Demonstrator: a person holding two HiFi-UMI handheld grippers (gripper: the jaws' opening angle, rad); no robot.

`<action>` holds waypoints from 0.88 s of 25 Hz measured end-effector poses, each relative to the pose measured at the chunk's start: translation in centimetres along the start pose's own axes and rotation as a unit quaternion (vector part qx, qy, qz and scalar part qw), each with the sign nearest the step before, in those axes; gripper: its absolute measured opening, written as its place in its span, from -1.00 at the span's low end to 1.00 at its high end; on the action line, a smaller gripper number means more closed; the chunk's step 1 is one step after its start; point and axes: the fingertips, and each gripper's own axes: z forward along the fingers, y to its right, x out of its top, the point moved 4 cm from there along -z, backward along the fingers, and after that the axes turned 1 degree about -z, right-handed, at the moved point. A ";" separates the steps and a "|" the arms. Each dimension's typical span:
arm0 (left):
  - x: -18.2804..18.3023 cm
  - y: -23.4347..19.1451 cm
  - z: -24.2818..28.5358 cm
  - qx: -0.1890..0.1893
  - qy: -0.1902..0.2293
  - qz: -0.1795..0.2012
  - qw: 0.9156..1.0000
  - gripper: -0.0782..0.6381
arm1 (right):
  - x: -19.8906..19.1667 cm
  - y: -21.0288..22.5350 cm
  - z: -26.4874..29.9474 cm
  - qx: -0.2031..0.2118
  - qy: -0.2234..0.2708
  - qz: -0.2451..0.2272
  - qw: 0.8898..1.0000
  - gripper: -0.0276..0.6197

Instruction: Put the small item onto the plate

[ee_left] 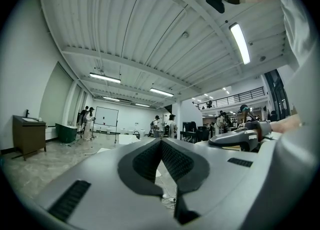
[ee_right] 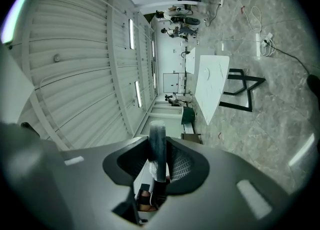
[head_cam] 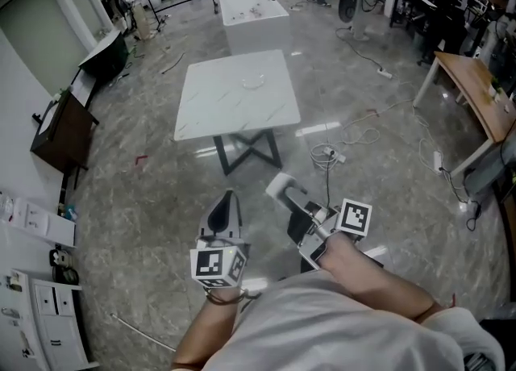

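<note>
While right gripper [head_cam: 280, 187] faces table [head_cam: 218, 105] — cables [head_cam: 326, 154] beside.

Open floor ahead up to the table, clutter off to the right.

From my left gripper [head_cam: 227, 202] and my right gripper [head_cam: 279, 187], the grey floor [head_cam: 153, 200] lies bare up to the white table [head_cam: 234, 107]. Most of its top is free, with one pale thing [head_cam: 253, 81] near the far edge. The black crossed legs [head_cam: 250, 152] block the space underneath. Coiled cables [head_cam: 326, 154] lie just right of the table, and a white box [head_cam: 254, 18] stands close behind it. A dark cabinet [head_cam: 60, 131] and a wooden desk [head_cam: 468, 83] stand well off to either side. The small item [ee_right: 158, 144] clamped in my right gripper juts past the jaws.
</note>
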 end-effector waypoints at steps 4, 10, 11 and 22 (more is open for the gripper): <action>-0.6 -1.9 3.3 0.013 -0.004 0.003 1.000 -0.76 | 2.4 1.7 3.5 0.002 -0.017 0.008 1.000 -0.60; -1.3 -4.8 11.4 0.031 -0.007 0.014 0.999 -0.76 | 8.9 4.3 10.2 0.009 -0.034 0.022 0.999 -0.60; -1.4 -5.2 13.3 0.035 -0.008 0.016 0.999 -0.76 | 10.5 4.7 11.4 0.011 -0.037 0.022 0.999 -0.60; -1.9 -7.4 34.6 0.065 -0.011 0.002 0.998 -0.76 | 30.2 7.5 22.1 0.008 -0.064 0.015 0.998 -0.60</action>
